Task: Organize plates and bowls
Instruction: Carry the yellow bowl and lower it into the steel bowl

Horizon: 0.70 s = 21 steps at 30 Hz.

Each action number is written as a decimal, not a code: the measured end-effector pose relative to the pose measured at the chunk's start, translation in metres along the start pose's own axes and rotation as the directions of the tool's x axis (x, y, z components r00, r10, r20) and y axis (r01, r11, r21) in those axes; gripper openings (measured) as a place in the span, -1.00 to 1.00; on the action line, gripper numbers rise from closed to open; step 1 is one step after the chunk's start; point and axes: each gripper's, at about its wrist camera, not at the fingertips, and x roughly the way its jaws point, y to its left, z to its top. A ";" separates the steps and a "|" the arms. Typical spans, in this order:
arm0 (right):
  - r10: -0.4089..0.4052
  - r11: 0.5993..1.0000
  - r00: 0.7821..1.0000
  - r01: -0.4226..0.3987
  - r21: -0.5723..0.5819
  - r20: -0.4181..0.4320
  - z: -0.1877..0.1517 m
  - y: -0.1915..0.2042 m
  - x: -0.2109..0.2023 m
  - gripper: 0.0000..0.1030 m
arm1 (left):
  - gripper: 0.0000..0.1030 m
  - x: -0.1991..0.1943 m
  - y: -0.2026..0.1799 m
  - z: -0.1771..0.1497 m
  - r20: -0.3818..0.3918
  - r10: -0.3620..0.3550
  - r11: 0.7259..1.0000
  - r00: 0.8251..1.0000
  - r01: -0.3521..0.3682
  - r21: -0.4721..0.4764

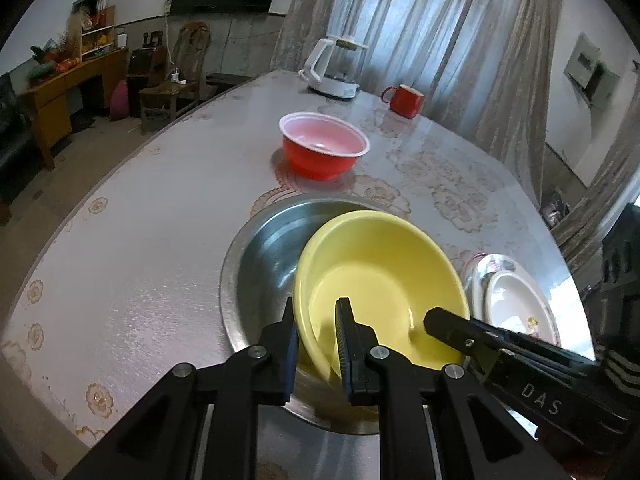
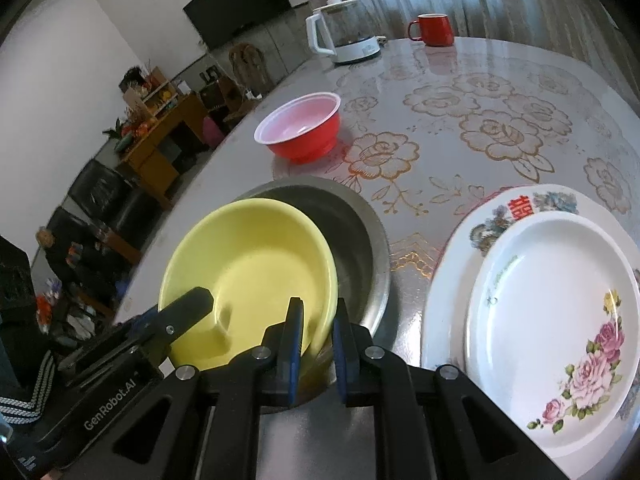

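both hand-held grippers are clamped on the yellow bowl point(image 1: 380, 280), two-handed carry. left hand-held gripper point(image 1: 318, 320) pinches the near-left rim, one finger outside the wall, one inside. right hand-held gripper point(image 2: 318, 320) pinches the near-right rim the same way. each shows up in the other's view, coming in from the side

yellow bowl sits tilted inside the steel basin point(image 1: 256, 256), far edge raised, leaning toward the basin's right side rather than centred. can't tell if its base already touches the basin floor

relation that matters: bowl is directly ahead of and below both hand-held grippers, held at two points on the near rim, so the far rim is unsupported. basin centre lies slightly left of the bowl in the left wrist view. looks like the nesting step is nearly finished; next move probably needs a small shift left and levelling before release. risk: letting go one side first, bowl rocks or slides against the steel wall

red bowl point(image 1: 324, 148) is still alone, further out on the desk point(image 1: 140, 280), roughly equidistant from both hands, likely next into the stack. small flowered plate point(image 2: 560, 328) is already on the bigger plate point(image 2: 496, 216), just right of the basin, nearer the right hand
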 end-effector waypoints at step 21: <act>-0.094 0.993 0.995 0.092 -0.069 -0.025 0.006 0.017 0.013 -0.60 | -0.67 0.018 0.000 0.000 0.003 0.070 0.996 0.998 -0.070 0.052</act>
